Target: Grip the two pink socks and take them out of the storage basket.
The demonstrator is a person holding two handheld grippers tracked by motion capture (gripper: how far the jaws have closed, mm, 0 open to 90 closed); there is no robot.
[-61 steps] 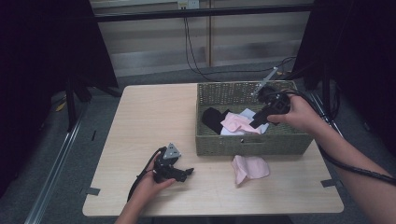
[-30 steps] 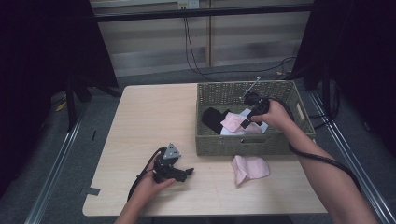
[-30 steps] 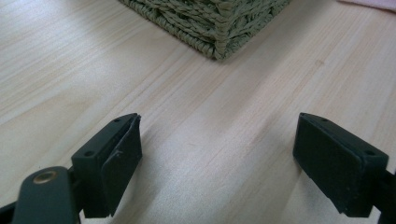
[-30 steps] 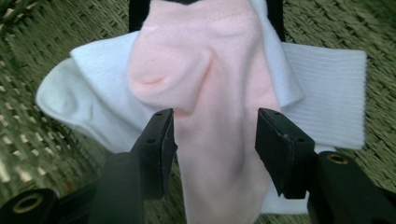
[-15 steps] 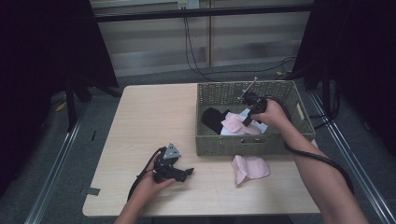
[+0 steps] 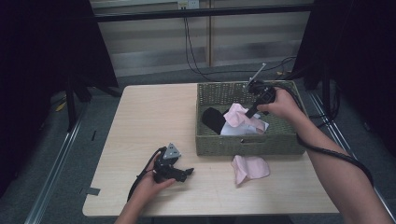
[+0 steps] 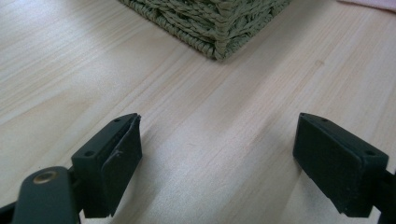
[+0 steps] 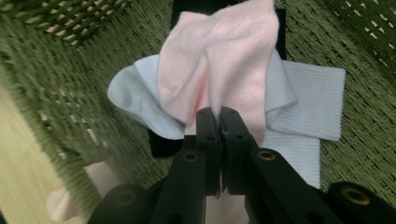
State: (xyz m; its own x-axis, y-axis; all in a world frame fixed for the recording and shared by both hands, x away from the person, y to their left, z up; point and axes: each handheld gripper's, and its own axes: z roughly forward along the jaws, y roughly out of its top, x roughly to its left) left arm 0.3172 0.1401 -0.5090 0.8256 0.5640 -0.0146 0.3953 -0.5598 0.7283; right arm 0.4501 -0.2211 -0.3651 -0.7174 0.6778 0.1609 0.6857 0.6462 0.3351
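Pink sock (image 8: 219,65) pinched in the right gripper (image 8: 219,126), lifting from the basket (image 6: 243,144); next, carry it out beside sock 2 (image 6: 251,167). Left gripper (image 7: 215,163) gapes, idle.

Black left gripper (image 6: 187,173), grey three-cornered plate, brass-coloured screws, black trailing cable

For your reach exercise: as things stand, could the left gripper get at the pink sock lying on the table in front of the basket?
Probably yes. The left gripper rests open on the table, and bare tabletop lies between it and that pink sock, which sits outside the basket.
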